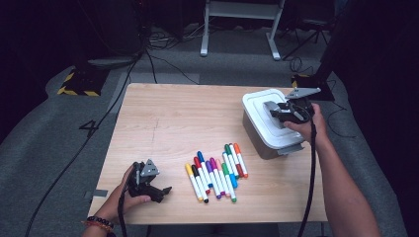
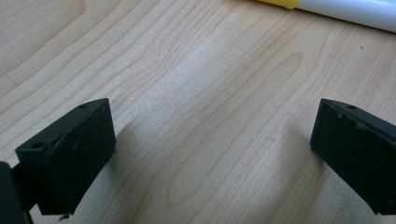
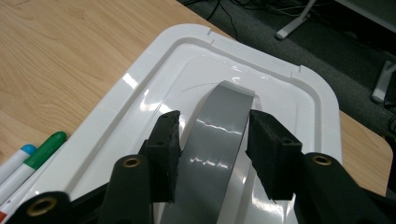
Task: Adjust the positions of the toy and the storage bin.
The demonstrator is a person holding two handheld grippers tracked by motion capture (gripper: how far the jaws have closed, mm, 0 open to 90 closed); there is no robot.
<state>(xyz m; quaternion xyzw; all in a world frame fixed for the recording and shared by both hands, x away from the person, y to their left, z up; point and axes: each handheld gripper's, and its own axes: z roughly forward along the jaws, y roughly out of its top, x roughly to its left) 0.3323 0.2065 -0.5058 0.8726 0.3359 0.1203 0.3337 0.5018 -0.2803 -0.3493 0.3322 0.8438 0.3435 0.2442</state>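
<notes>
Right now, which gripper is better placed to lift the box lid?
Right. The right gripper already has its jaws on the lid's grey handle; the left gripper sits open by the markers.

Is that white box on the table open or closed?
Closed. The white lid sits flat on the box, the right gripper around its grey handle.

In the right gripper view, the grey handle (image 3: 219, 140) between the jaws of the right gripper (image 3: 212, 140) runs off the bottom edge, and its near end is hidden. Left of that gripper, the markers (image 3: 28, 161) are cut by the left edge, only their capped tips visible. Ahead of the left gripper (image 2: 210, 140), a yellow-capped marker (image 2: 345, 9) is cropped by the top edge; its length cannot be told
</notes>
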